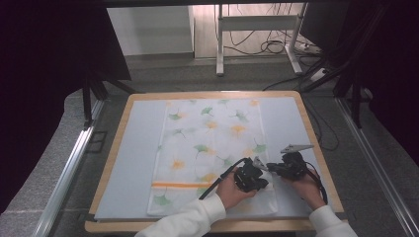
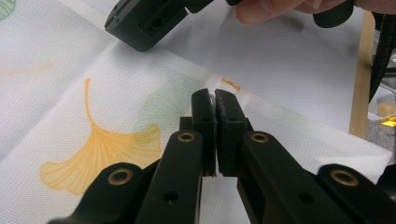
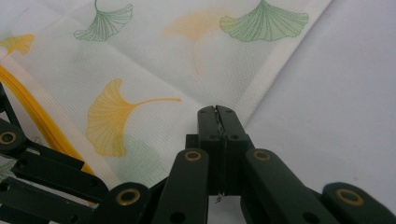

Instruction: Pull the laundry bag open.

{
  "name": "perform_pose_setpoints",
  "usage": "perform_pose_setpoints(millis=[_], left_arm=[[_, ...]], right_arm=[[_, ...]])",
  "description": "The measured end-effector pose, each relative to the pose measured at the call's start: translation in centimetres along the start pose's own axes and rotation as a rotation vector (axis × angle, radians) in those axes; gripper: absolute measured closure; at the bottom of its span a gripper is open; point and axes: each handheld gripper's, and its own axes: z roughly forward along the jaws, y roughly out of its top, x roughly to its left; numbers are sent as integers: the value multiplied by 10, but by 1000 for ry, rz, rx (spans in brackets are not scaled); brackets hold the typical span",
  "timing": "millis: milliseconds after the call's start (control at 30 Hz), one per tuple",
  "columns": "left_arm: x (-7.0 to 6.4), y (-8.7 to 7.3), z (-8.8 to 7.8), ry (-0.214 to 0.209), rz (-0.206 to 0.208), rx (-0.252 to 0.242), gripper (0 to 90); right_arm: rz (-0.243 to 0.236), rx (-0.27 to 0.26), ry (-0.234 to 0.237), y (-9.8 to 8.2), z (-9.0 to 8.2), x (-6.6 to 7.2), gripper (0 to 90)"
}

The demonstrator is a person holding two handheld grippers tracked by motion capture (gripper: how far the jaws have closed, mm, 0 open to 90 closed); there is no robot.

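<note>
1. The left gripper (image 1: 258,174) sits at the near right part of the cloth (image 1: 207,148). In the left gripper view its jaws stand pressed together with a thin bit of the cloth's edge (image 2: 215,97) pinched at the tips. The bite looks shallow, so a pull could slip the fabric free.
2. The right gripper (image 1: 272,169) sits just beside the left one. In the right gripper view its jaws are clamped tight at the cloth's hem (image 3: 215,112), and a thread of fabric shows between the pads. I judge that it holds the edge, again by very little.
3. Risk: both grips lie close together on one edge. Lifting from there may bunch the cloth or raise one layer alone, should it be folded; whether it is, I cannot tell.
4. Risk: the two grippers nearly touch, and a hand (image 1: 231,190) crowds the same corner. A sideways move could knock one against the other.
5. The cloth, white with green and orange leaves, lies flat along the middle of the table (image 1: 138,148), from the near edge to the far one. Nothing else rests on the table.
6. Beyond the table stand a white frame (image 1: 257,29) and loose cables (image 1: 269,47) on the floor, well apart from the work.
</note>
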Motion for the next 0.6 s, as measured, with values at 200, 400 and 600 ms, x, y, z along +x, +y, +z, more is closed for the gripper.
perform_pose_setpoints(millis=[200, 400, 600], left_arm=[[2, -1, -2, -9, -17, -8, 900], [2, -2, -2, -13, -22, -11, 900], [2, -3, -2, -18, -26, -15, 900]], right_arm=[[-3, 0, -3, 0, 0, 0, 891], [-18, 1, -10, 0, 0, 2, 891], [-18, 0, -10, 0, 0, 2, 891]])
